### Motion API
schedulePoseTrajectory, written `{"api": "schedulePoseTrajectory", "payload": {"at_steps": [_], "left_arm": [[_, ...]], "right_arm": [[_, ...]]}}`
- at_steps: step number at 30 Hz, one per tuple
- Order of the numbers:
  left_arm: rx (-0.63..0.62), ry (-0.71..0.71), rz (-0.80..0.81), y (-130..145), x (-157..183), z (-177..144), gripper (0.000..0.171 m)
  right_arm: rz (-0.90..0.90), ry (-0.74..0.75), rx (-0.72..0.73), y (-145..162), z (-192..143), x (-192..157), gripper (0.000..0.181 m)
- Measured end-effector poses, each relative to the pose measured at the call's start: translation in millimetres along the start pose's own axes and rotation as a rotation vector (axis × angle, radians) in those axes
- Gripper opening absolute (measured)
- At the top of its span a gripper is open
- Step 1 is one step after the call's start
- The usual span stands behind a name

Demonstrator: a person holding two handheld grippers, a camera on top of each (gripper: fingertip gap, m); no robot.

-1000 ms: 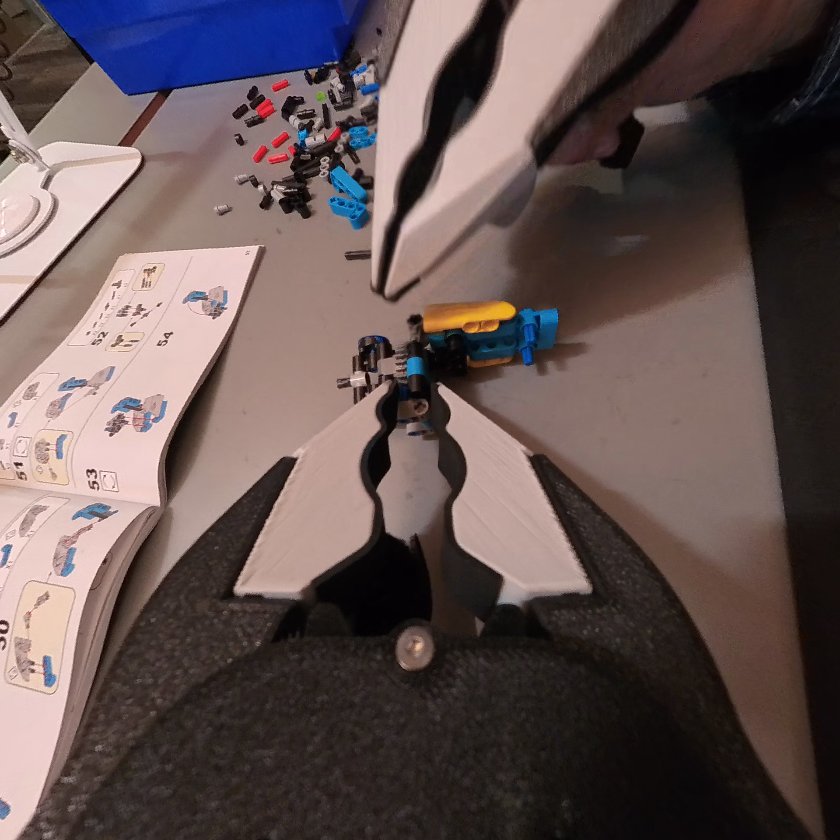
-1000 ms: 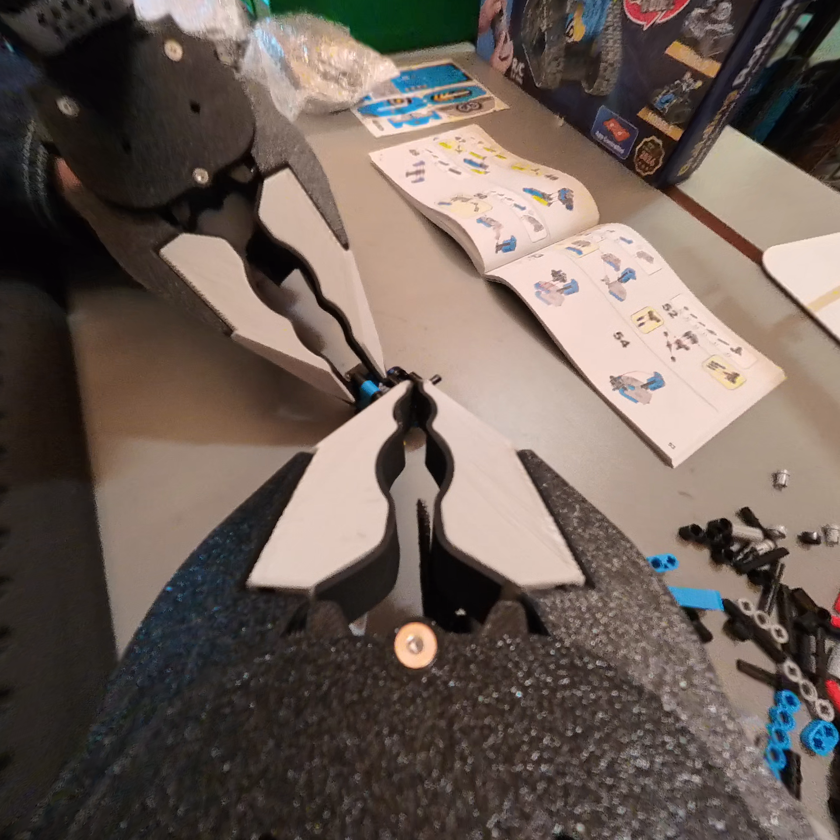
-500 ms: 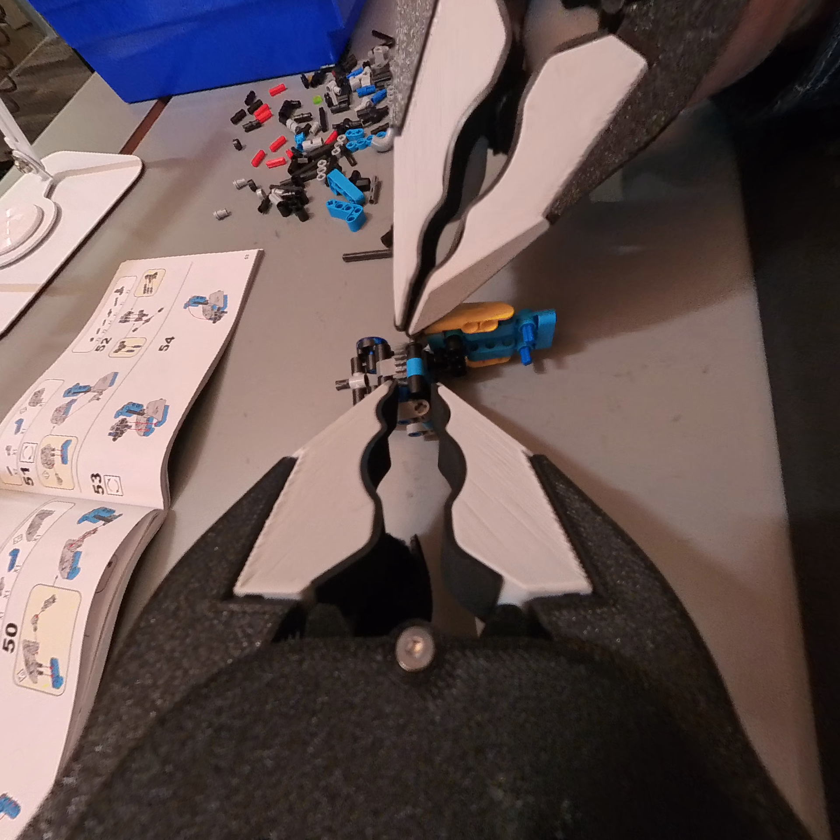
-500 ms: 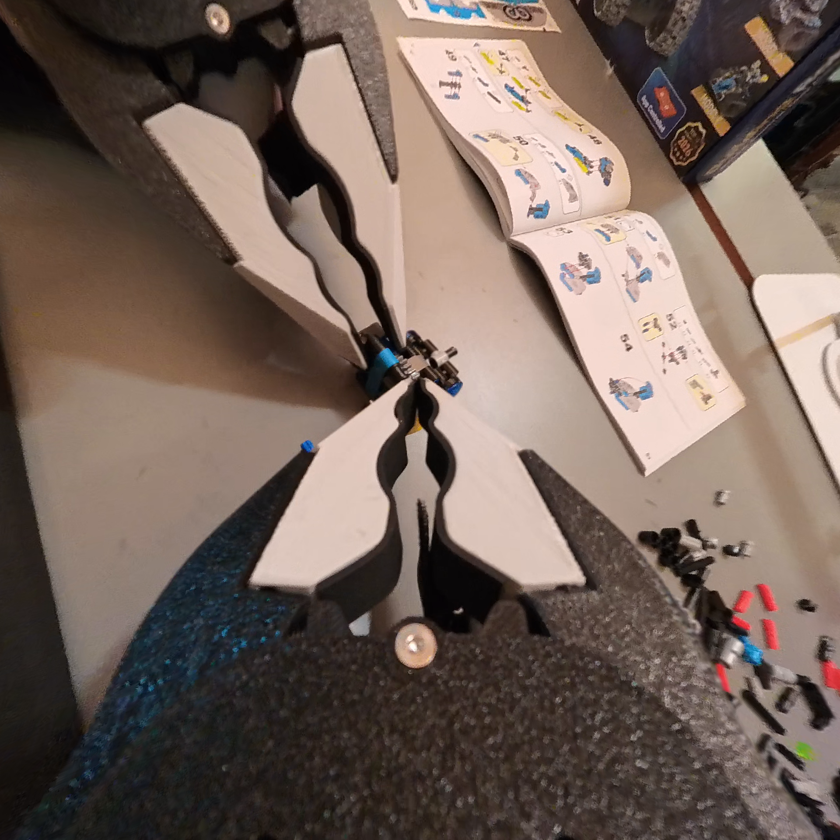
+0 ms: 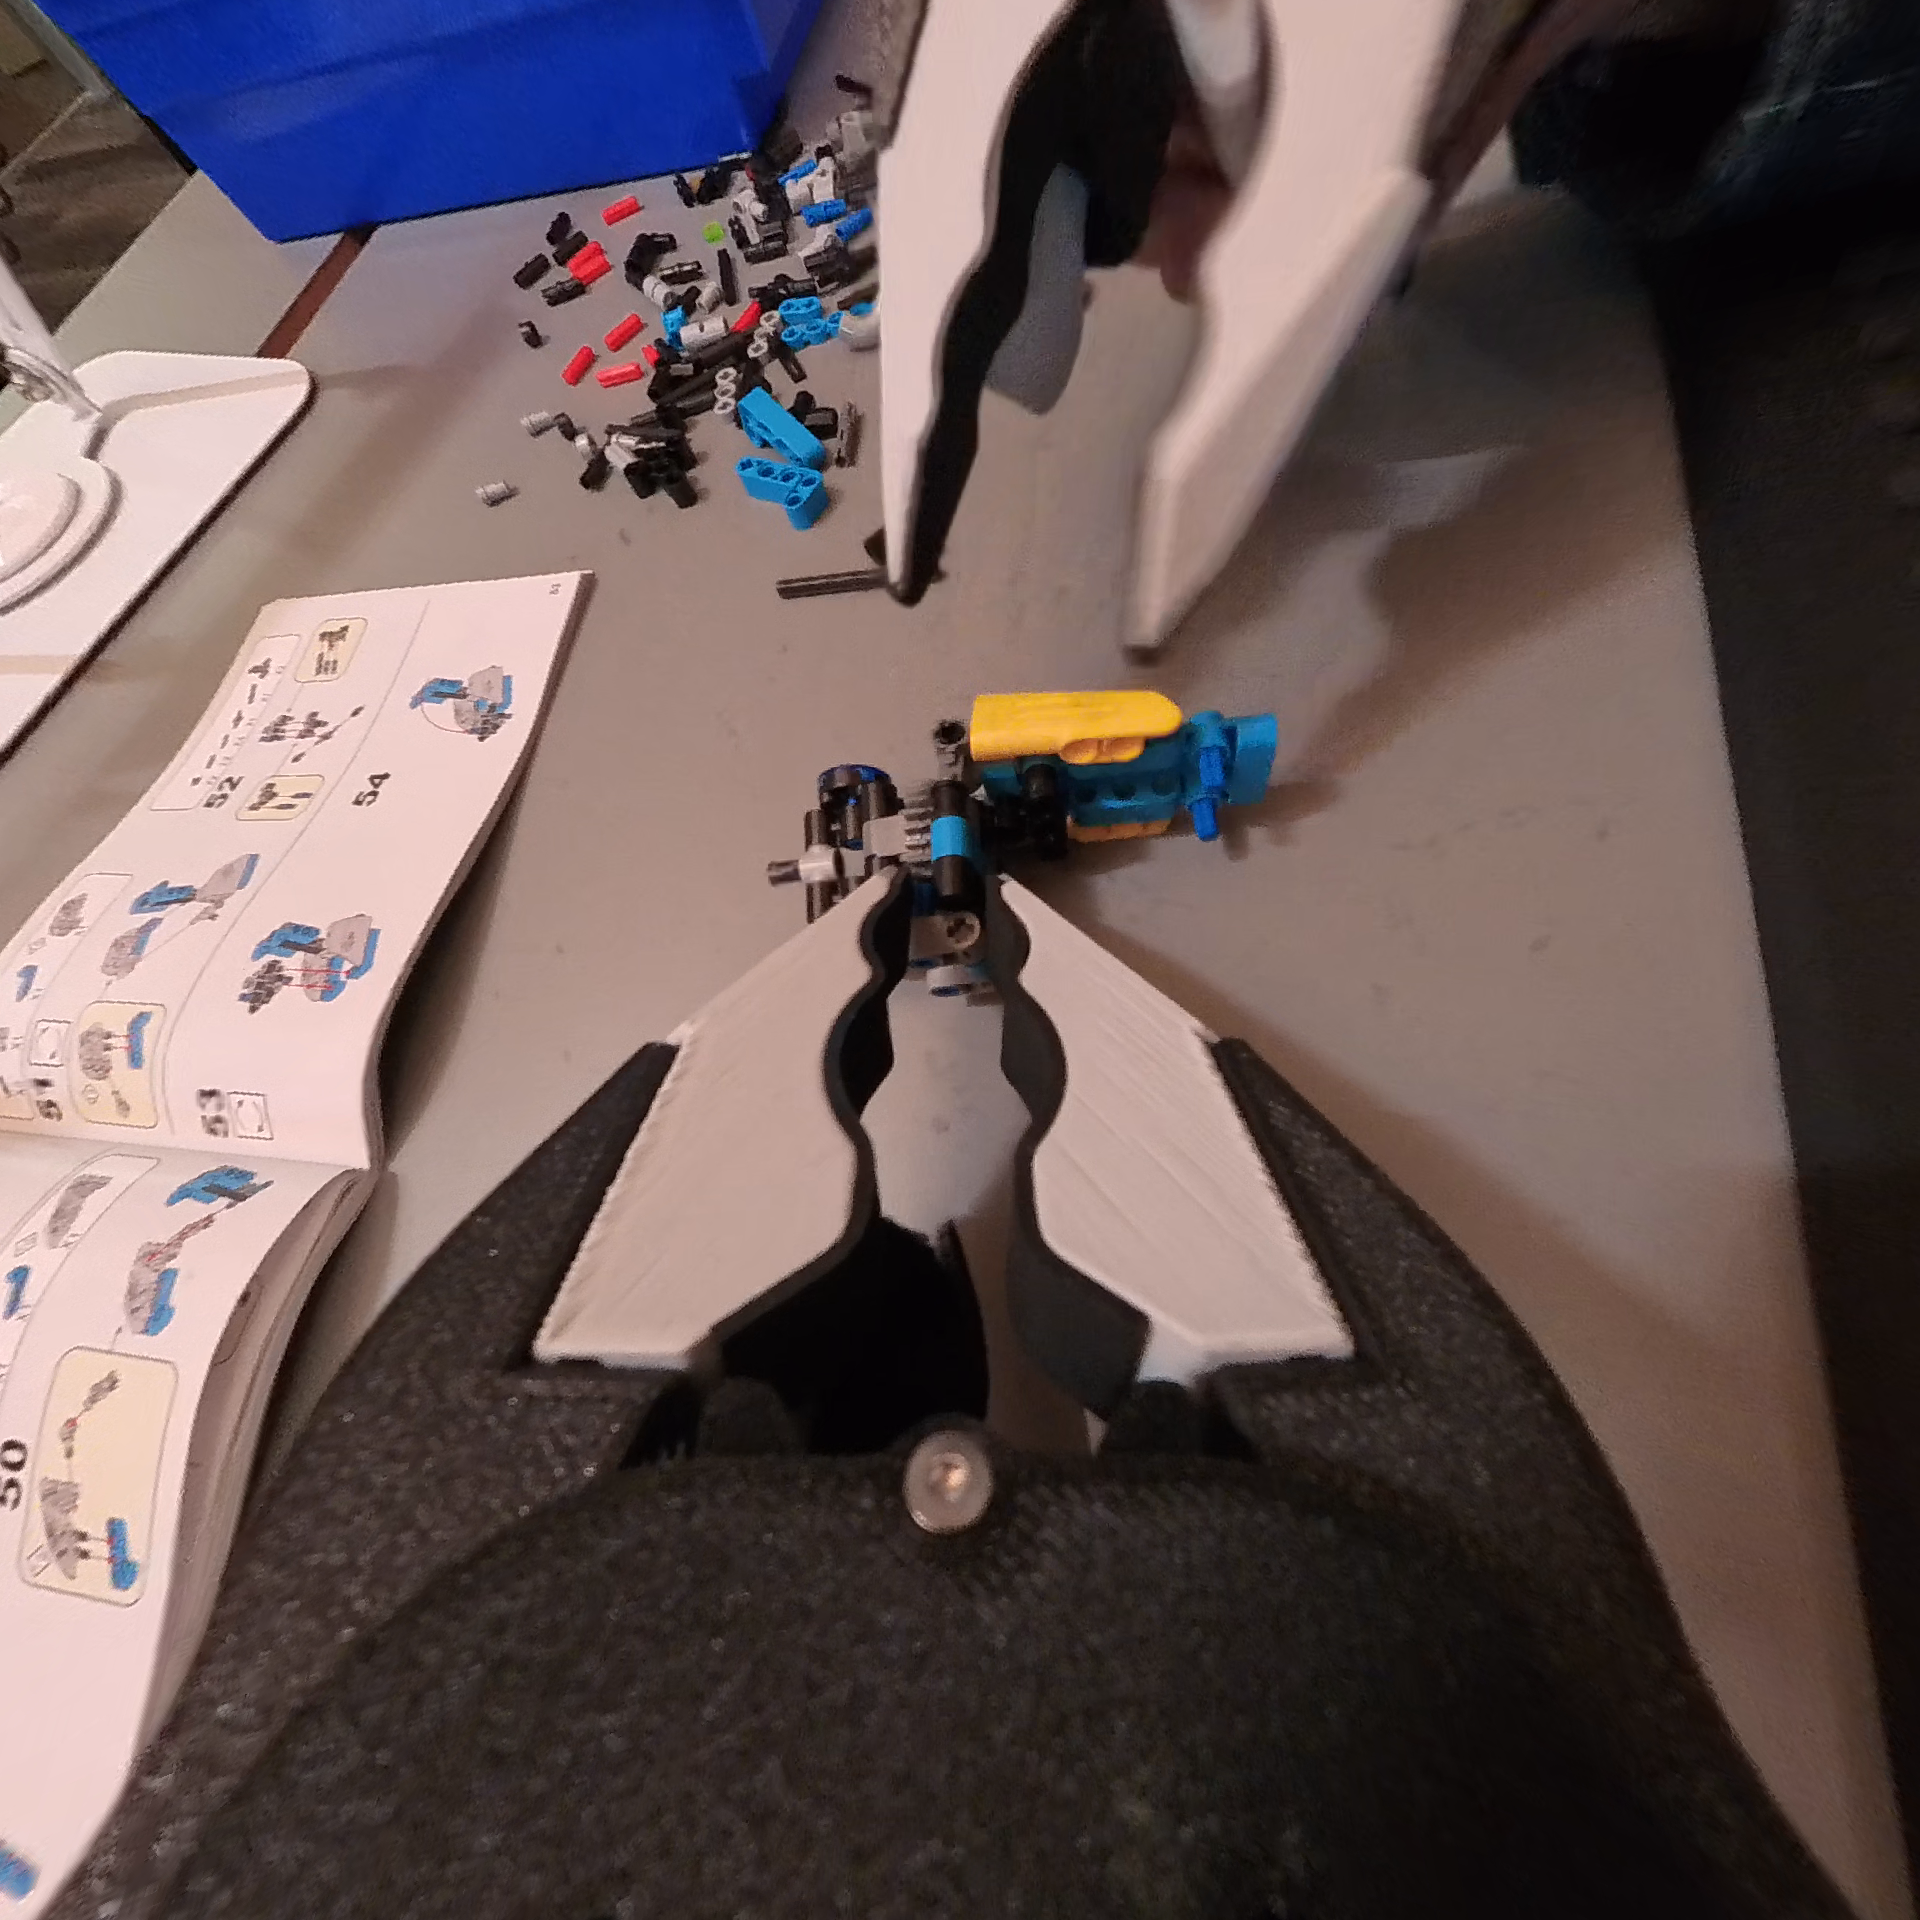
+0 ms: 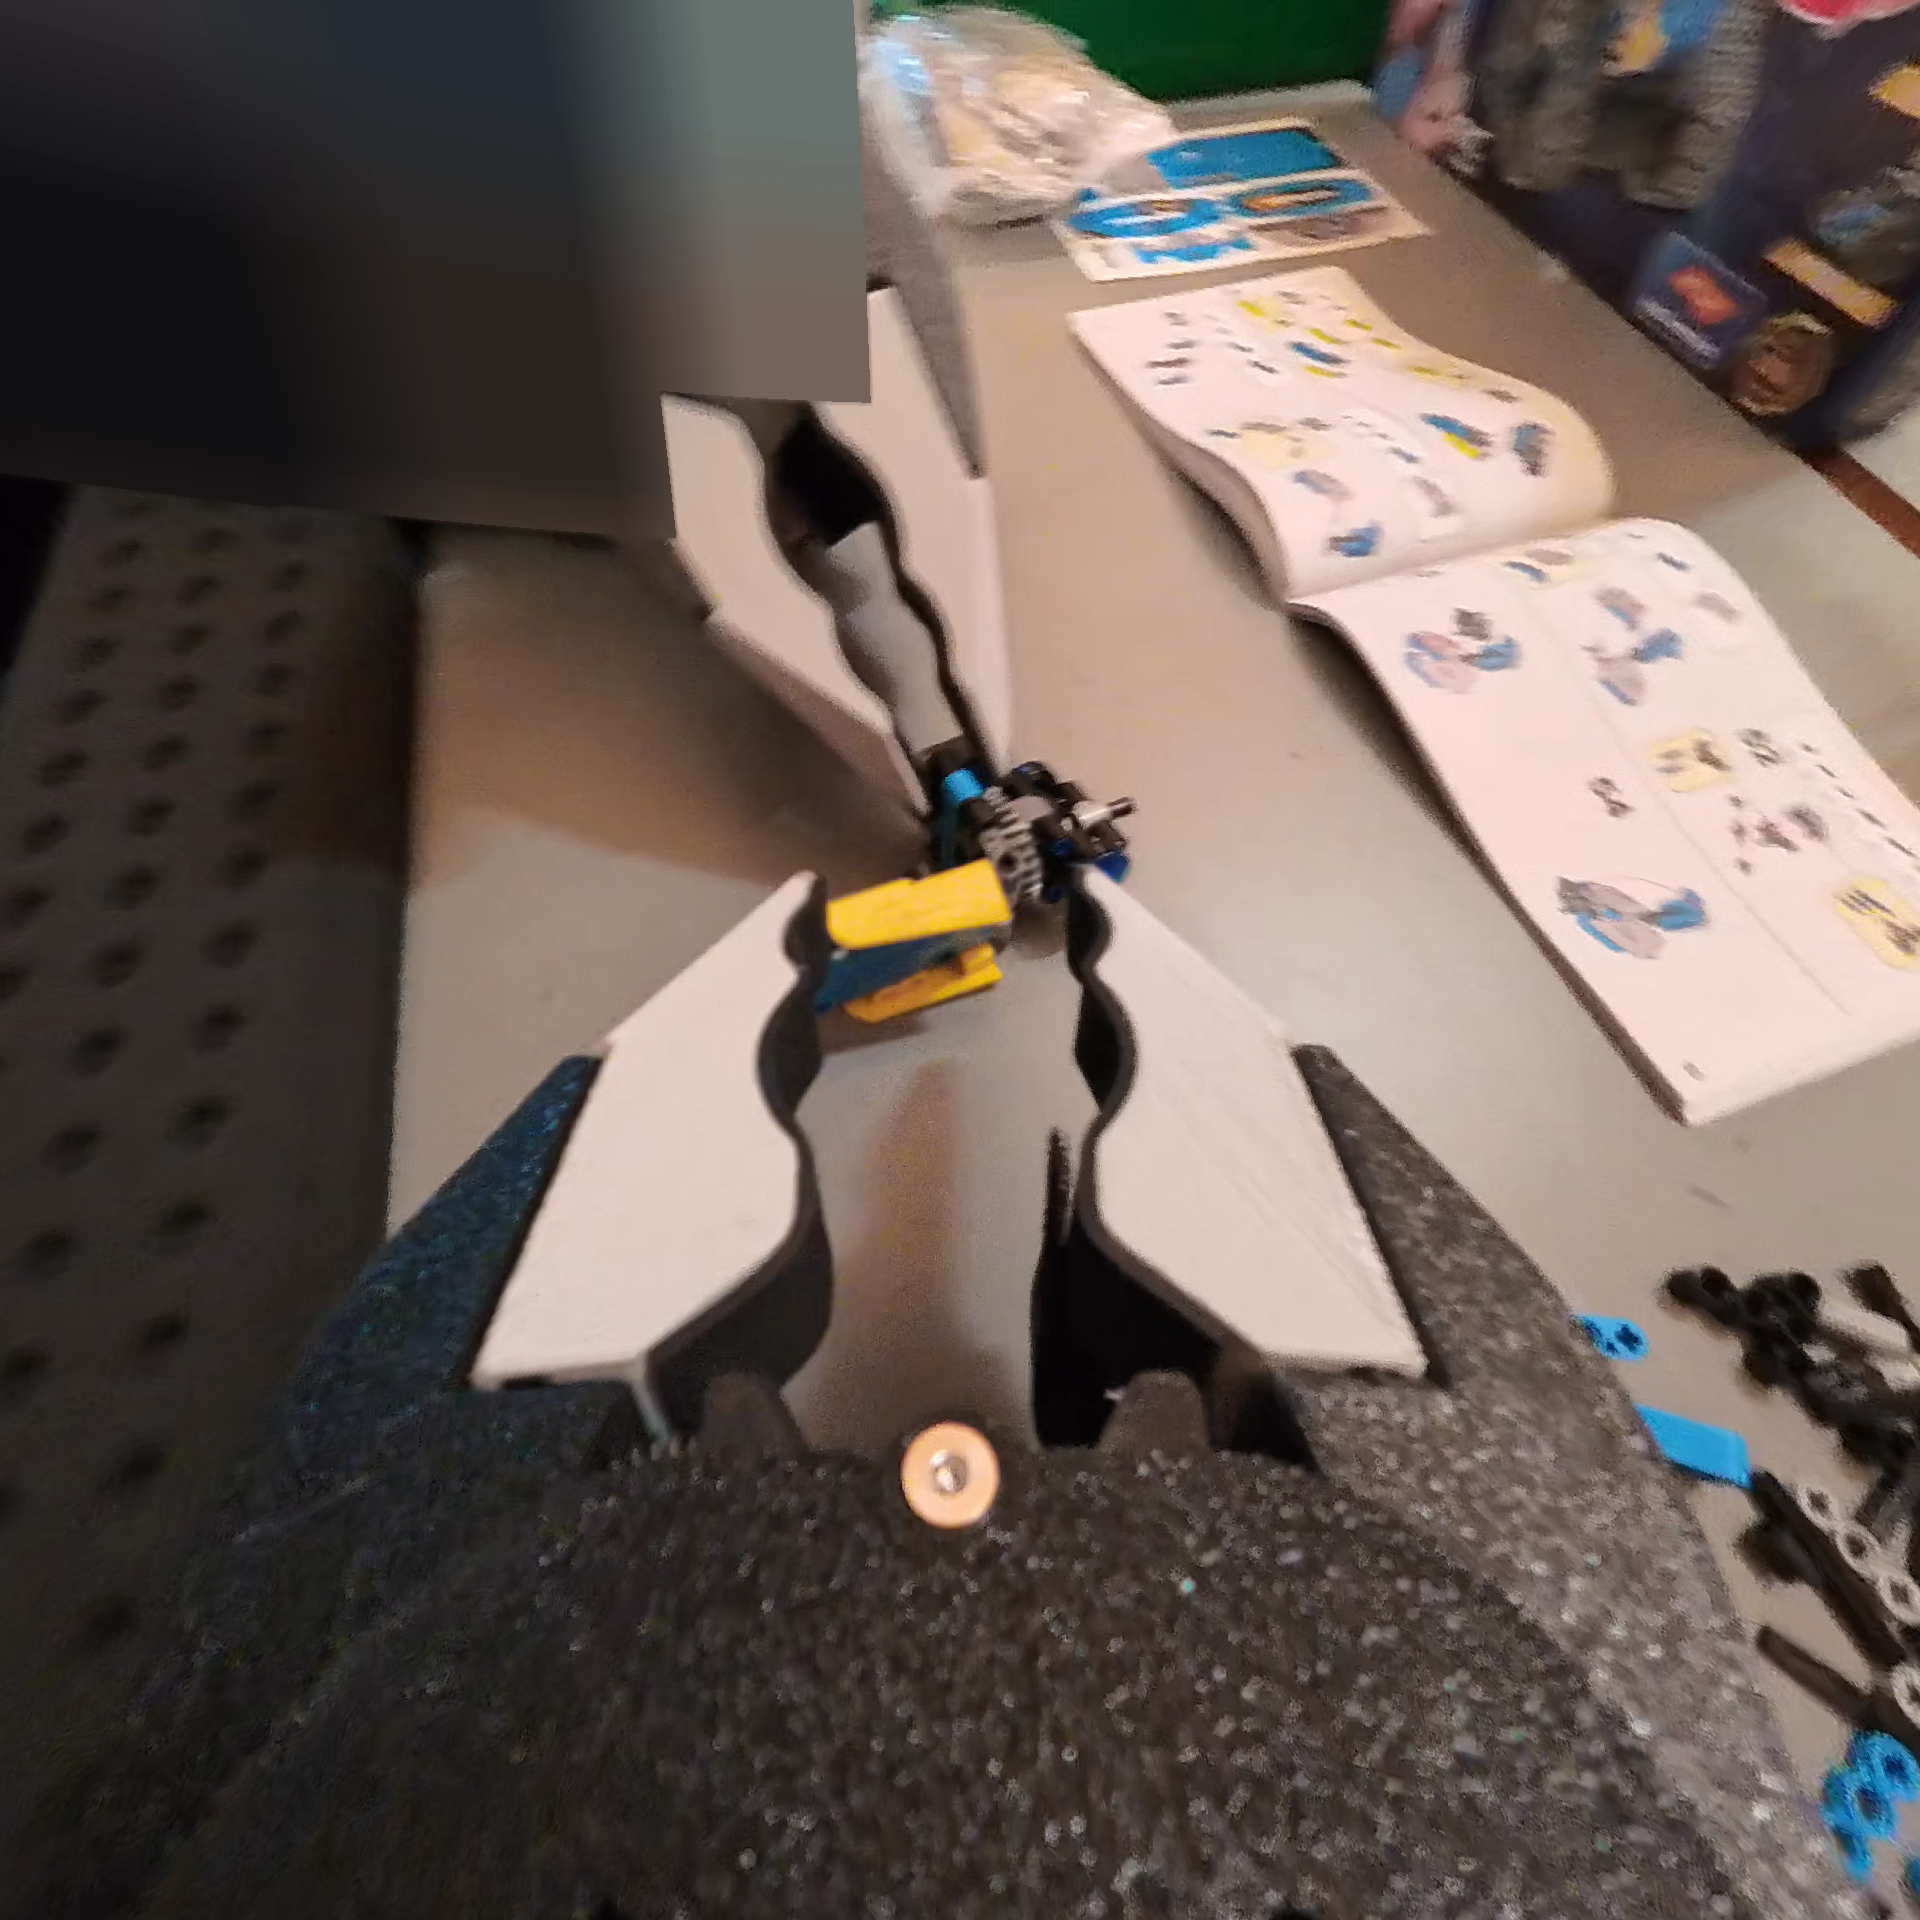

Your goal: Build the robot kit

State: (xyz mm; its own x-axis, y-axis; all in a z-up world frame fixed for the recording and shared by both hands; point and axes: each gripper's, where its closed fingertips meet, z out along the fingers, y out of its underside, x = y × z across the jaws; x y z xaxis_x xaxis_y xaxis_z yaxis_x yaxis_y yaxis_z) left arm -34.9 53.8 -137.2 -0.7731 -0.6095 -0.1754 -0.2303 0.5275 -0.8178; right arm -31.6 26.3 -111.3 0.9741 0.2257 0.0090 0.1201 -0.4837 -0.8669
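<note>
**Left clamps model, right spread over it**

Left gripper (image 5: 948, 914) reaches low along the grey table (image 5: 1351, 1039), nearly flat to it, fingertips pinched narrow on the black-and-blue end of the small brick model (image 5: 1039, 790) — the model rests on the table. Right gripper (image 6: 940, 904) comes in from the opp. side, tilted down, fingers spread wide w/ nothing between the pads; its tips sit just beyond the model's yellow end. Open instruction booklet (image 5: 312, 831) lies left of the model, loose parts pile (image 5: 717, 353) beyond it — blue box (image 5: 436, 94) farther back.
</note>
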Motion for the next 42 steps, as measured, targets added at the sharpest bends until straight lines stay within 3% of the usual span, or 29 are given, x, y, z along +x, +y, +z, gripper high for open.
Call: {"api": "schedulePoseTrajectory", "payload": {"at_steps": [6,10,13,15,20,28,35,42], "left_arm": [[0.002,0.038,-0.023,1,-2,-1,0.014],[0.006,0.041,-0.015,1,-1,-1,0.014],[0.007,0.042,-0.014,1,-1,-1,0.014],[0.007,0.039,-0.010,1,-1,-1,0.014],[0.009,0.037,-0.002,0,0,0,0.014],[0.021,0.080,0.045,0,1,-1,0.013],[0.017,0.110,0.022,-1,1,0,0.012],[-0.025,0.047,0.055,-2,0,2,0.011]], "right_arm": [[-0.088,-0.088,0.021,11,9,-4,0.058],[-0.098,-0.172,0.050,4,13,-13,0.047],[-0.030,-0.213,0.045,3,16,-11,0.053],[0.009,-0.224,0.024,5,19,-9,0.058],[-0.016,-0.194,-0.021,11,24,-9,0.048],[-0.080,-0.308,-0.050,12,23,-10,0.047],[-0.105,-0.323,-0.034,13,22,-12,0.047],[-0.110,-0.310,-0.038,13,23,-12,0.047]]}}
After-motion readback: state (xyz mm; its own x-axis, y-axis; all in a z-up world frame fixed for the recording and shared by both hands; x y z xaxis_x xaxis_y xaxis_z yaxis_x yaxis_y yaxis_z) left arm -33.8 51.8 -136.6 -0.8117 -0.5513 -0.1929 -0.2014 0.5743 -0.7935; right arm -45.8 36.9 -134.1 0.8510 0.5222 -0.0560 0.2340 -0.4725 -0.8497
